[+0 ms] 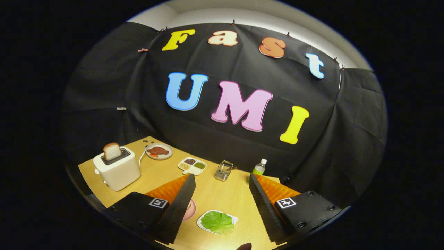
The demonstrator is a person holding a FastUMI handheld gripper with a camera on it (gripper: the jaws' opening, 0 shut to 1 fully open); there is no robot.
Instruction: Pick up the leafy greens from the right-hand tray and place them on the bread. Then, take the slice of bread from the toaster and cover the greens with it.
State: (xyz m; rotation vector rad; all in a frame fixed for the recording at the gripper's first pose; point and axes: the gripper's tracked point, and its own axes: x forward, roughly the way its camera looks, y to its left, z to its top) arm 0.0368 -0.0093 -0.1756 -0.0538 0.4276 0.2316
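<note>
- Hovering above the wooden surface (222, 198), the tongs (222, 180) are spread wide apart and grip nothing; the two fingers frame the lower middle of the frame.
- The leafy greens (217, 222) are a bright green, crinkled leaf, lying flat on a small white tray (202, 224) low in the frame, between the two fingers and nearer the camera than their tips.
- Just left of that tray, a pink plate (190, 210) peeks out from behind the left finger; what it carries is mostly hidden.
- A white toaster (117, 171) stands at the lower left of the frame, with a slice of bread (111, 151) sticking upright out of its slot, pale crumb with a brown crust on top.
- Beyond the toaster, a round plate (159, 151) holds a reddish-brown piece of food.
- A white divided dish (192, 165) near the centre holds dark, pale and green fillings in separate compartments.
- A clear glass container (223, 171) sits just ahead of the fingertips, its contents unclear.
- A small bottle (258, 169) with a white cap stands right of it, close to the right fingertip.
</note>
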